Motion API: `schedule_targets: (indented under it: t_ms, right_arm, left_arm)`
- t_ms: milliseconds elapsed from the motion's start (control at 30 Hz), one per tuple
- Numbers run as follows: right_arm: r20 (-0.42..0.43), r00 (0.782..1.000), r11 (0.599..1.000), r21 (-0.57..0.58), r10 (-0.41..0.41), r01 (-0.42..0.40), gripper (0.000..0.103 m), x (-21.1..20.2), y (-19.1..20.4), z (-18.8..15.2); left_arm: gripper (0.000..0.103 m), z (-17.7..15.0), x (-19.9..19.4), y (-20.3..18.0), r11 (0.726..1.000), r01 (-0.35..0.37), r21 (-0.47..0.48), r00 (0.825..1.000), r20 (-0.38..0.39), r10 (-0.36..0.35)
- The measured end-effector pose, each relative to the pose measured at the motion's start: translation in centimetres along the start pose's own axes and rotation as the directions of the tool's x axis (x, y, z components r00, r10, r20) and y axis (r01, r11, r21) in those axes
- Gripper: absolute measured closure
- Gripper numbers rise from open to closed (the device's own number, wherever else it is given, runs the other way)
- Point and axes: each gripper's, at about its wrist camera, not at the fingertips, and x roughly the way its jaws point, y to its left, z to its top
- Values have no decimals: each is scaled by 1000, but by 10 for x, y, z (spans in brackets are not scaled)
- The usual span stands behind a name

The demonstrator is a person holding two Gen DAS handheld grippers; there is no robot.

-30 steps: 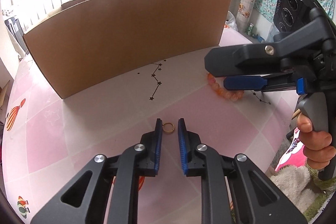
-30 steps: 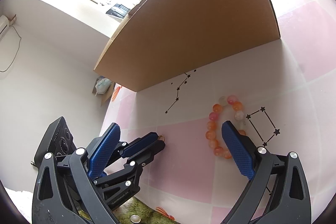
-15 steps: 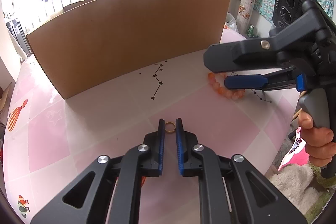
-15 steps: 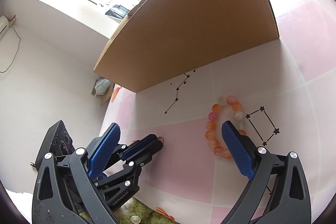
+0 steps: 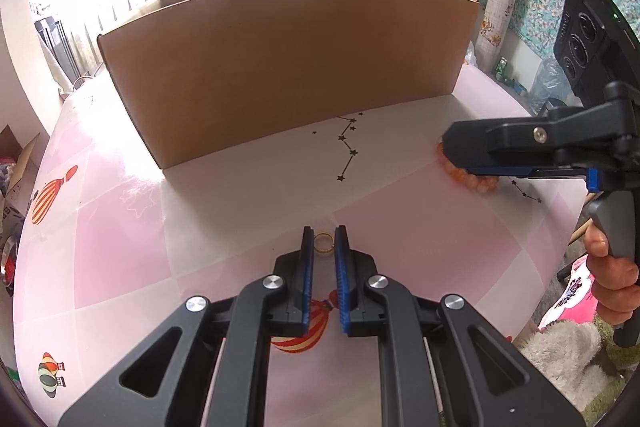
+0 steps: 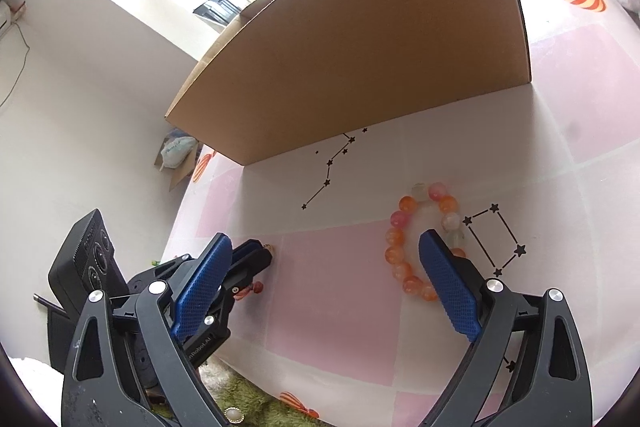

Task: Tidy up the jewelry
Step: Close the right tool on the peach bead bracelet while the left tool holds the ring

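Note:
A small gold ring [image 5: 323, 242] lies on the pink table, between the tips of my left gripper [image 5: 324, 241], whose blue pads touch or nearly touch its sides. A bracelet of orange and pink beads [image 6: 404, 239] lies to the right; part of it shows in the left wrist view [image 5: 468, 179], partly hidden by my right gripper [image 5: 472, 157]. My right gripper [image 6: 324, 259] is wide open above the table, its right finger [image 6: 448, 283] over the bracelet. My left gripper [image 6: 256, 255] shows at lower left in the right wrist view, with the ring [image 6: 270, 247] at its tip.
A large brown cardboard box [image 5: 288, 67] stands at the back of the table [image 5: 120, 227]; it also shows in the right wrist view [image 6: 360, 59]. Star patterns and balloon prints mark the cloth. A fluffy white and green thing [image 5: 560, 351] lies off the right edge.
My left gripper's jaws have narrowed around the gold ring. My right gripper stays open and has shifted slightly over the bracelet.

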Motion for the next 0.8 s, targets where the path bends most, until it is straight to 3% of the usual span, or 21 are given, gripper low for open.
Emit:
schedule_targets:
  t_ms: [200,433,633,800]
  right_arm:
    - [9,998,997,-37,-66,67,32,-2,2,-5]
    - [18,982,968,-168,-186,186,42,2,15,-12]
    - [49,945,901,-289,-324,324,50,14,32,-15]
    - [96,909,857,-306,-405,414,66,19,34,-15]
  left_arm:
    - [93,1,0,3,999,-25,-27,1000,-13,24]
    - [93,5,3,6,996,-50,-69,998,-37,48]
    - [93,7,3,13,993,-45,-113,998,-49,39]
    - [93,4,0,16,992,-35,-118,998,-48,30]
